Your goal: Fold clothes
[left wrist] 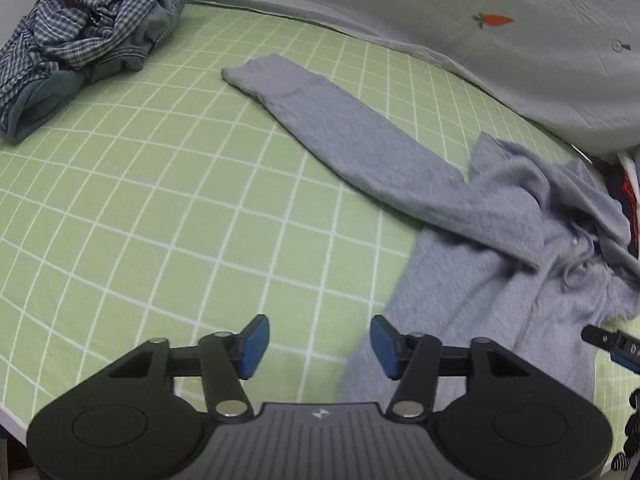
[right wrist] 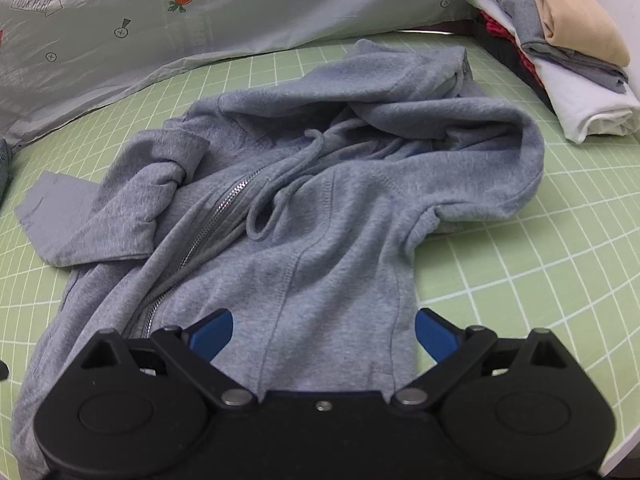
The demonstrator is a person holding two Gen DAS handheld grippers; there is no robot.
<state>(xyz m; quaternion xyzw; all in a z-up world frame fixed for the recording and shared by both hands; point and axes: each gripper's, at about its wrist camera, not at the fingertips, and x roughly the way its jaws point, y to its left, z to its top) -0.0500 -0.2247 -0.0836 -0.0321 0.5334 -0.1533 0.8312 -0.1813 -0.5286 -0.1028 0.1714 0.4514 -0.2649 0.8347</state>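
Hovering over the green checked sheet [left wrist: 160, 184], my left claw [left wrist: 318, 346] stands open, empty. Grey hoodie [left wrist: 500, 248] lies right of it; one sleeve [left wrist: 328, 120] stretches lengthwise toward the upper left. Crumpled checked garment [left wrist: 80, 32], far left.

Right view: my right claw [right wrist: 324, 340] open above the hoodie's body, hood [right wrist: 432, 112] pointing away, zipper [right wrist: 208, 224] running diagonally. Folded stack [right wrist: 568, 60], upper right.

I count one gray hoodie [right wrist: 304, 216], one heap of crumpled clothes [left wrist: 80, 40], one stack of folded clothes [right wrist: 560, 52], and my two tongs, left [left wrist: 318, 350] and right [right wrist: 324, 340].
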